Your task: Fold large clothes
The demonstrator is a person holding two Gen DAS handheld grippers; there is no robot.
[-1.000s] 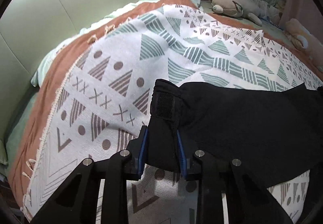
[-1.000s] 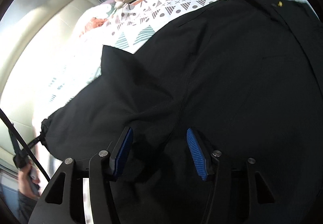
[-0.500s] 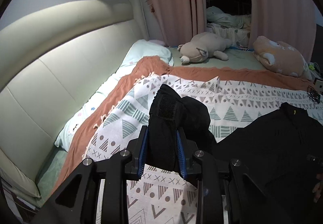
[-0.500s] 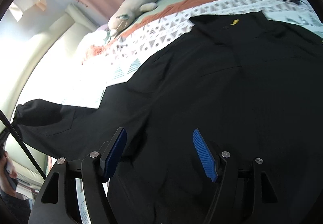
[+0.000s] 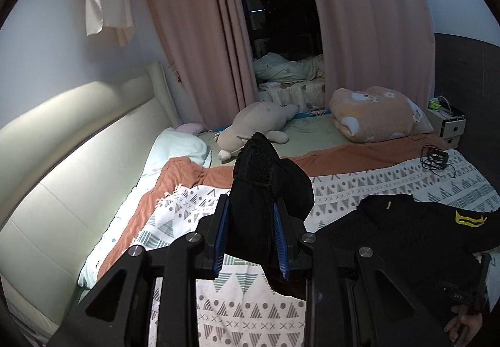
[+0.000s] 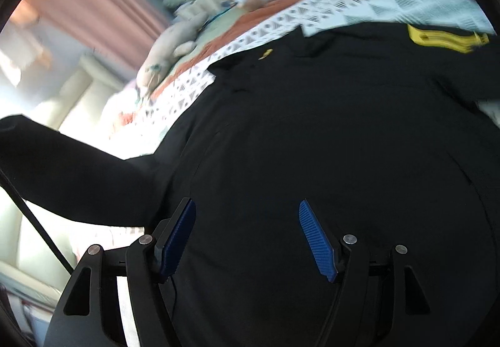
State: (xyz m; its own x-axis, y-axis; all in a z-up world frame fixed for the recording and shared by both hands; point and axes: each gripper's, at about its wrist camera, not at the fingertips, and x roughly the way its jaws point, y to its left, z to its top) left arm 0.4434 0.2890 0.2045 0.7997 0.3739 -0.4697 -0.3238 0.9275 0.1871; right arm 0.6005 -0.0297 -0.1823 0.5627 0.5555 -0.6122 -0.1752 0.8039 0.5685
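A large black jacket (image 5: 403, 231) with a yellow stripe patch lies spread on the patterned blanket (image 5: 359, 187). My left gripper (image 5: 250, 233) is shut on the jacket's sleeve cuff (image 5: 259, 178), which it holds raised high above the bed; a velcro strip shows on the cuff. In the right wrist view the jacket's body (image 6: 328, 134) fills the frame and the lifted sleeve (image 6: 72, 172) stretches off to the left. My right gripper (image 6: 247, 234) hovers over the jacket's body with its blue pads wide apart and nothing gripped between them.
A padded cream headboard (image 5: 62, 165) runs along the left. Plush toys (image 5: 259, 125), a folded peach blanket (image 5: 378, 115) and a pillow (image 5: 181, 147) lie at the far end. A small black device with cable (image 5: 436, 158) rests on the blanket. Pink curtains (image 5: 193, 34) hang behind.
My left gripper has lifted the sleeve cuff high off the bed, so the room now shows. The right gripper's jaws widened and it slid across the jacket's body.
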